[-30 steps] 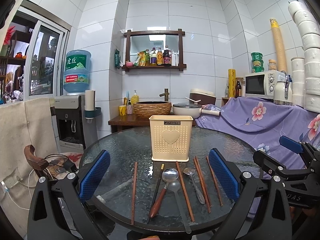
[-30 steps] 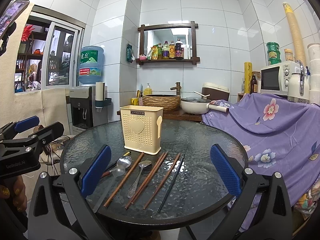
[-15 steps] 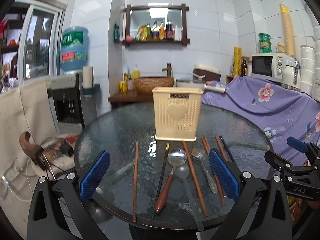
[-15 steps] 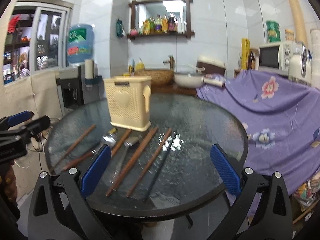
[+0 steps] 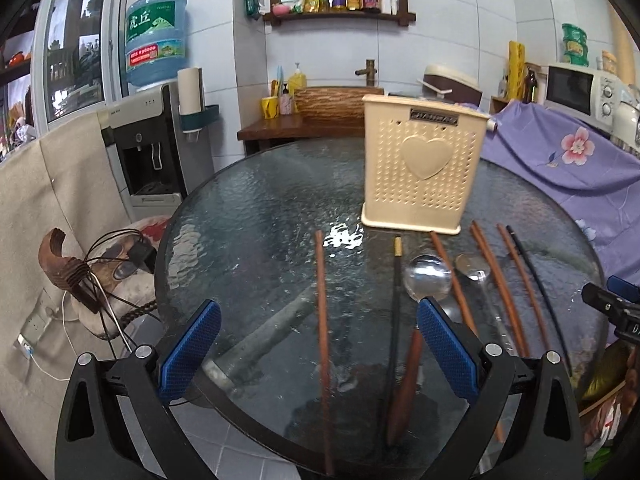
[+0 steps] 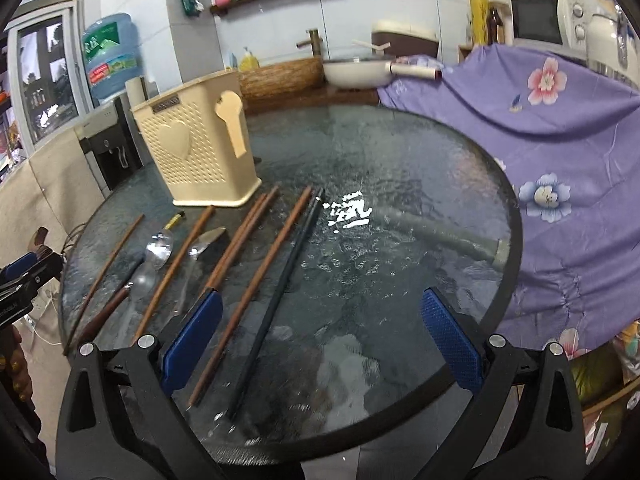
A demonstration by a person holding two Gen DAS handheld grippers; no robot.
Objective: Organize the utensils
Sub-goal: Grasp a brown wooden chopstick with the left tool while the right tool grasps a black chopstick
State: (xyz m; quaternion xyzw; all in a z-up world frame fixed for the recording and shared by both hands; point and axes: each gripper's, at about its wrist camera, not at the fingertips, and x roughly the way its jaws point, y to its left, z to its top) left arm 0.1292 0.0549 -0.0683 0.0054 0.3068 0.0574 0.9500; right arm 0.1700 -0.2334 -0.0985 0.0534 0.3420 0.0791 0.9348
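**Both grippers poised over a row of utensils, nothing yet lifted**

A cream perforated utensil holder [image 5: 424, 168] is stood upright toward the far side of the round glass desk [image 5: 256, 216], its open top left free, which suits dropping long items in from above. In front of it the utensils are laid flat in a rough row, handles pointing to the near edge, so that each can be taken by its near end.

From the left wrist view, a lone brown chopstick [image 5: 322, 320] is seen lying apart on the left; beside it a black chopstick with a gold tip [image 5: 396, 280], then a wooden-handled ladle [image 5: 427, 280] and a smaller metal spoon [image 5: 472, 270], with further brown chopsticks [image 5: 500, 284] between and to the right. A long black chopstick [image 6: 280, 296] is placed last on the right side.

The left gripper [image 5: 318, 352] is held with its blue pads wide apart and empty; the lone brown chopstick runs between them, so it is judged the likeliest first pick. The right gripper [image 6: 320, 340] is likewise spread and empty, framing the long black chopstick and a brown one [image 6: 256, 292] next to it.

No utensil is seen in the holder, so the sorting is judged barely begun. Thin sticks on slick glass may slide or roll under a closing pinch.
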